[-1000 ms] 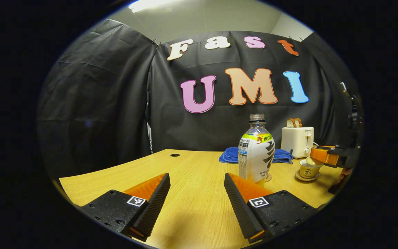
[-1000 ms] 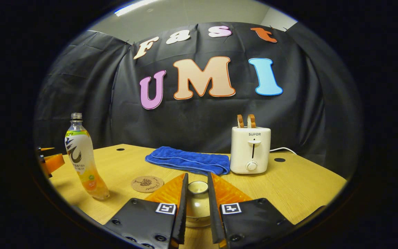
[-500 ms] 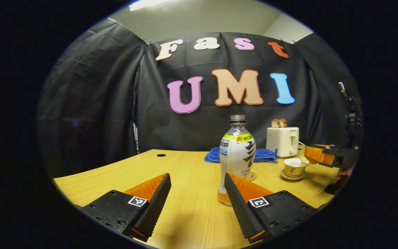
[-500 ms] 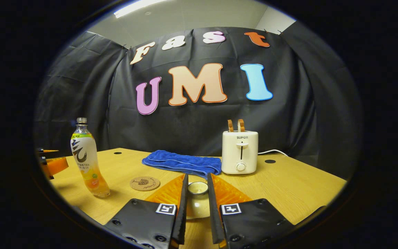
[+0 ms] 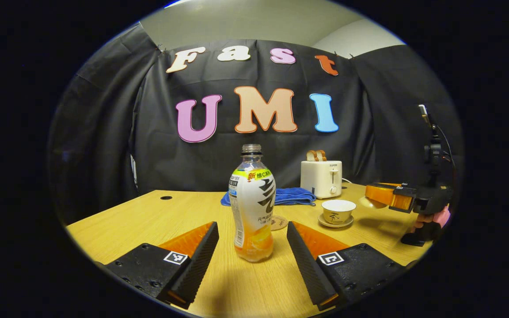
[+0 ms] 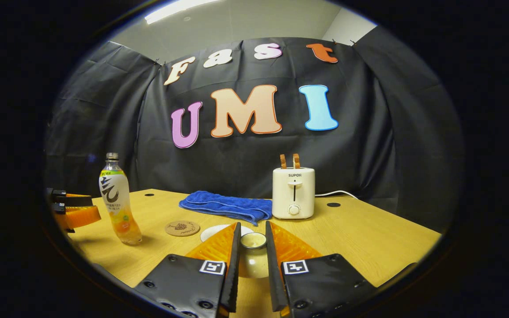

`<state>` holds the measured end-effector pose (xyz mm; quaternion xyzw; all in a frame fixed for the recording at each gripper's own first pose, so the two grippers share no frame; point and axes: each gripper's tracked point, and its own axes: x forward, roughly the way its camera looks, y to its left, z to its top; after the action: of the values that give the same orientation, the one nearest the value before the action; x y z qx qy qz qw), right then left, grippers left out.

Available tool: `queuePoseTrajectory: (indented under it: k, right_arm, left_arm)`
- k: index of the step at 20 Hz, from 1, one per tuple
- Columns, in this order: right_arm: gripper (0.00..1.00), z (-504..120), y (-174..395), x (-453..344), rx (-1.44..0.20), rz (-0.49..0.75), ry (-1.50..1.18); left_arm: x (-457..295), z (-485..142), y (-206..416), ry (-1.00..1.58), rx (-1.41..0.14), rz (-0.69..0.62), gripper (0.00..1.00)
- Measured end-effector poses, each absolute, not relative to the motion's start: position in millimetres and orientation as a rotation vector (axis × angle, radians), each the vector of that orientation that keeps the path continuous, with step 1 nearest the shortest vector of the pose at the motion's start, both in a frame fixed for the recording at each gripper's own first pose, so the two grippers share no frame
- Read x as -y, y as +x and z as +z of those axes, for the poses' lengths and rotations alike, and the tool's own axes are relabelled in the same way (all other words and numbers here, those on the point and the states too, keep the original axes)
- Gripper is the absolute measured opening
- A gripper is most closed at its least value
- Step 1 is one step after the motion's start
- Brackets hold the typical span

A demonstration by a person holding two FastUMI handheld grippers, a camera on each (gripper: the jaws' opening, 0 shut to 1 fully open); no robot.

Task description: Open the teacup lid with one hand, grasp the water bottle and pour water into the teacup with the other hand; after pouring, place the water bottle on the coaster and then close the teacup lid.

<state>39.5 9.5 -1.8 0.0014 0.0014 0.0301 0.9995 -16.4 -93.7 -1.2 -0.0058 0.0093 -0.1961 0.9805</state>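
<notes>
Left hand-held gripper (image 5: 252, 247) open, water bottle (image 5: 252, 207) upright between its fingers, untouched. Right hand-held gripper (image 6: 253, 256) clamped on teacup lid (image 6: 253, 240), lifted off. Teacup (image 5: 338, 211) uncovered on saucer mid-counter (image 5: 192, 212), coaster (image 6: 182, 228) beside. Towel (image 6: 226, 206), toaster (image 6: 293, 192) near far edge.

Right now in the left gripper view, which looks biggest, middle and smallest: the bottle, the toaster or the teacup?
1. Water bottle, biggest, but it stands nearest the camera, which helps.
2. Toaster, farther back, so it may really be bigger than it looks.
3. Teacup, smallest.
</notes>
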Motion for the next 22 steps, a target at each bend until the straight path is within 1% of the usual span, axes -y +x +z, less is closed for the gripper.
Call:
queuePoseTrajectory:
  k: [1,5,6,7,11,13,14,17,19,20,21,22]
  right_arm:
    - [0.32,-1,37,-6,-0.002,0.053,0.002]
    - [0.33,-1,28,5,-0.001,0.049,0.000]
    - [0.32,0,25,8,0.002,0.048,0.000]
    - [0.33,0,24,11,0.000,0.047,0.000]
    - [0.33,1,14,25,0.002,0.034,0.000]
    - [0.33,2,11,32,0.003,0.025,0.000]
    - [0.33,1,10,35,0.004,0.022,0.000]
    - [0.34,1,10,37,0.002,0.023,-0.001]
    - [0.33,1,10,41,0.003,0.013,-0.002]
    - [0.33,0,10,42,0.001,0.010,-0.002]
    - [0.33,0,9,42,0.001,0.009,-0.002]
    - [0.33,1,10,42,0.002,0.008,-0.002]
  left_arm:
    - [97,-3,-12,-0.012,-0.029,-0.399,0.91]
    - [108,-13,12,-0.018,-0.093,-0.402,0.91]
    - [110,-14,17,-0.020,-0.107,-0.401,0.89]
    - [112,-16,23,-0.021,-0.119,-0.397,0.91]
    - [116,-19,38,-0.004,-0.140,-0.379,0.91]
    - [118,-20,42,0.007,-0.141,-0.377,0.87]
    - [119,-20,44,0.013,-0.142,-0.375,0.83]
    - [122,-21,49,0.024,-0.142,-0.376,0.82]
    - [119,-20,53,0.023,-0.136,-0.366,0.73]
    - [120,-21,52,0.026,-0.138,-0.367,0.65]
    - [120,-22,51,0.026,-0.140,-0.367,0.65]
    - [120,-20,51,0.024,-0.136,-0.367,0.62]
